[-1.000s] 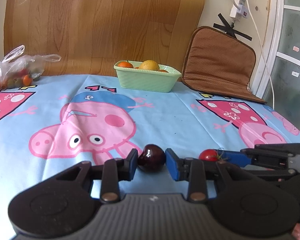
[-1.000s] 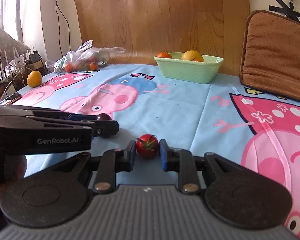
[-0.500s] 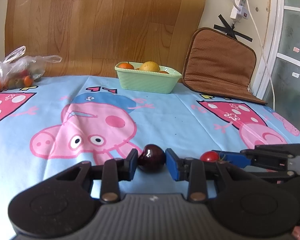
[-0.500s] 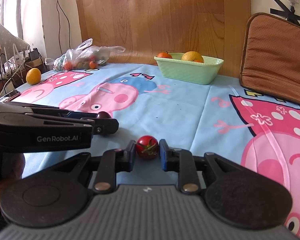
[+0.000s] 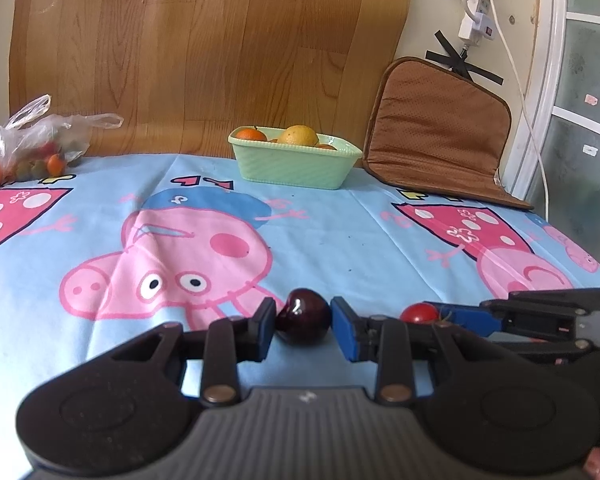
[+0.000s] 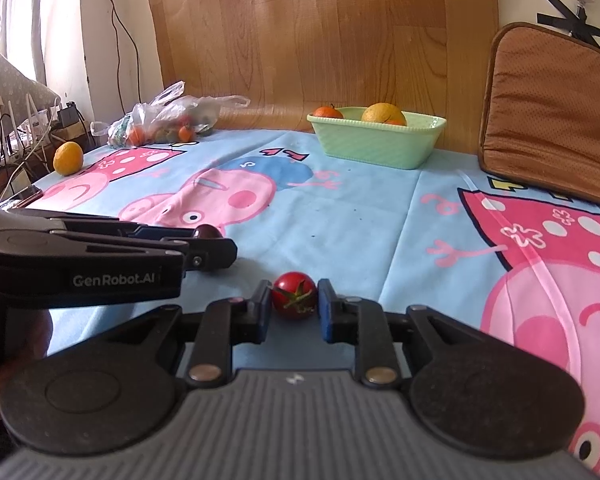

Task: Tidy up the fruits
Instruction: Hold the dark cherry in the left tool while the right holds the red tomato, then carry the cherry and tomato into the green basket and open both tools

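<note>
My left gripper (image 5: 303,322) is shut on a dark red cherry (image 5: 305,316), held just above the cartoon tablecloth. My right gripper (image 6: 293,307) is shut on a small red tomato (image 6: 294,294) with a green stem. Each gripper shows in the other view: the right one (image 5: 452,316) with the tomato (image 5: 419,313) at the left view's lower right, the left one (image 6: 204,242) with the cherry (image 6: 209,232) at the right view's left. A light green basket (image 5: 294,164) with oranges stands at the table's far edge, also in the right wrist view (image 6: 376,142).
A clear plastic bag of small fruits (image 5: 28,152) lies at the far left, also seen in the right wrist view (image 6: 168,120). A loose orange (image 6: 68,158) sits near the left table edge. A brown cushion (image 5: 436,136) leans on the wall right of the basket.
Both grippers have risen slightly with their fruits still gripped. The tomato and cherry sit a little higher over the cloth than before.
</note>
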The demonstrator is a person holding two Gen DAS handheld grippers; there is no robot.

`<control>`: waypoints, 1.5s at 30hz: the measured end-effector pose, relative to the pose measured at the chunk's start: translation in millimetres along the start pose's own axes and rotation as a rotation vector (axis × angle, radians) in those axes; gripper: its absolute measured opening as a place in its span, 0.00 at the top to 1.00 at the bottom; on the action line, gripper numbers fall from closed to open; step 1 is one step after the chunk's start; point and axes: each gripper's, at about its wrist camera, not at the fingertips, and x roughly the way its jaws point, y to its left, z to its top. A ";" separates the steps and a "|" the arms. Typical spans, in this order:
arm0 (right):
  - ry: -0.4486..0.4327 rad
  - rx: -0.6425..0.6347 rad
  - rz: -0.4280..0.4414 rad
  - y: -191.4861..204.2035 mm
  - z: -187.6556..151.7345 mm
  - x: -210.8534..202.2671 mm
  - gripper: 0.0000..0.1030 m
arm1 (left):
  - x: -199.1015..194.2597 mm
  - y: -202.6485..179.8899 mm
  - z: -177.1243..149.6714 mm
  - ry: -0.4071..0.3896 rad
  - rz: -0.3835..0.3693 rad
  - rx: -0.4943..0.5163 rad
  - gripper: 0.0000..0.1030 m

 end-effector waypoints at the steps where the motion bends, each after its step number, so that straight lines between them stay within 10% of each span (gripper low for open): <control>1: 0.000 0.001 0.003 -0.4 -0.1 -0.2 0.74 | 0.3 -0.3 0.0 0.003 0.000 0.000 0.70; 23: -0.029 -0.022 -0.007 3.1 2.7 -3.8 0.74 | -0.5 3.0 2.6 0.001 -0.027 -0.005 0.71; 31: -0.107 -0.031 -0.008 -22.5 51.9 -1.2 0.74 | 2.7 31.1 69.9 -0.082 -0.087 -0.077 0.71; 45: -0.124 0.039 -0.046 -120.6 143.0 120.4 0.74 | 164.4 35.9 184.4 -0.012 -0.062 -0.062 0.70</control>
